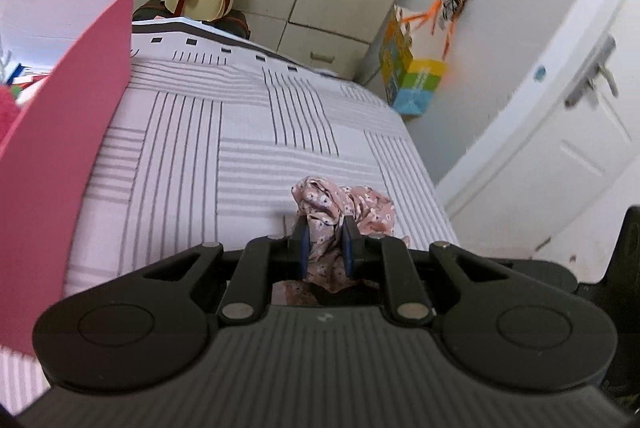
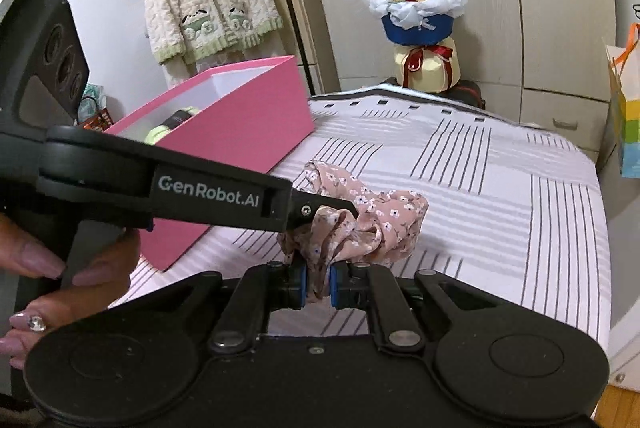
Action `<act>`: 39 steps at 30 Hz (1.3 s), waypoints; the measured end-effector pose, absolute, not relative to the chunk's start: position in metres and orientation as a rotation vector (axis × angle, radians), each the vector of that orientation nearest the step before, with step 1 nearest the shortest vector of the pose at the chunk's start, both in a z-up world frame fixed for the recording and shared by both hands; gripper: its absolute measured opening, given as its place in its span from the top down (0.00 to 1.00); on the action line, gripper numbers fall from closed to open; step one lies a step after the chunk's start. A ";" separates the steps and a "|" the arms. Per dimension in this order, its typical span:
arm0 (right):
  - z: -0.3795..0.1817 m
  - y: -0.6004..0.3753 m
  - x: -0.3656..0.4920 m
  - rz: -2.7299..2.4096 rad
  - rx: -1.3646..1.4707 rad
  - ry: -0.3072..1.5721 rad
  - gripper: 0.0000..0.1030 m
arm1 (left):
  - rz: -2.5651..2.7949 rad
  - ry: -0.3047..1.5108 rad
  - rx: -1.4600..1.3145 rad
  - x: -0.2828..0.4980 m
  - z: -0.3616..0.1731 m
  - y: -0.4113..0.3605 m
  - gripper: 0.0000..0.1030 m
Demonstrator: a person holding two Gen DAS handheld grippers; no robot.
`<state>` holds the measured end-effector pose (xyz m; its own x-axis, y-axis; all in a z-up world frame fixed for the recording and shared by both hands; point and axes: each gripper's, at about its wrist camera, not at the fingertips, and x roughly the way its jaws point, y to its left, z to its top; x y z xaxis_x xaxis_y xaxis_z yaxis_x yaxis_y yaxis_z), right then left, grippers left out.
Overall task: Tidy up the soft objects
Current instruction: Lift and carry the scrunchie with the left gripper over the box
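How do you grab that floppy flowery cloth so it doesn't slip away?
Pinch a bunched fold, not a flat edge. The flowery cloth is thin and crumpled, so thick gathers give the pads something to squeeze. Here the left hand-held gripper and the right hand-held gripper each clamp a gathered end, coming in low from the near side of the bed.

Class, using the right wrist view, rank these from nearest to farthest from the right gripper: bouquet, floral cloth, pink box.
1. Floral cloth: clamped in the right gripper, straight ahead.
2. Pink box: on the bed, ahead to the left.
3. Bouquet: beyond the bed's far end, by the wardrobe.
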<state>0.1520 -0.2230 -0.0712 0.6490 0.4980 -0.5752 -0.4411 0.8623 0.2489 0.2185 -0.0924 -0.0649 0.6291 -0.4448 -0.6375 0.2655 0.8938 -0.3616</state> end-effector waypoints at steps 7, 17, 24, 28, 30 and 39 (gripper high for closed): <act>-0.056 -0.205 0.112 0.566 0.093 0.750 0.86 | -0.444 0.832 -0.150 0.174 -0.050 -0.078 0.86; -0.022 -0.169 0.073 0.717 0.093 0.834 0.86 | -0.498 0.864 -0.200 0.123 -0.023 -0.018 0.86; 0.013 -0.129 0.064 0.807 0.021 0.740 0.84 | -0.482 0.782 -0.208 0.105 0.013 0.030 0.86; 0.029 -0.109 0.074 0.831 -0.011 0.664 0.83 | -0.448 0.716 -0.204 0.108 0.030 0.053 0.86; 0.033 -0.102 0.084 0.837 -0.015 0.638 0.83 | -0.423 0.691 -0.208 0.115 0.037 0.064 0.86; 0.039 -0.064 0.152 0.780 -0.062 0.507 0.81 | -0.309 0.610 -0.222 0.186 0.050 0.097 0.85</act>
<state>0.1523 -0.0638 0.0385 0.5975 0.6576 -0.4589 -0.6867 0.7151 0.1307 0.1865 0.0975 0.0498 0.7760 -0.3479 -0.5260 0.2182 0.9307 -0.2936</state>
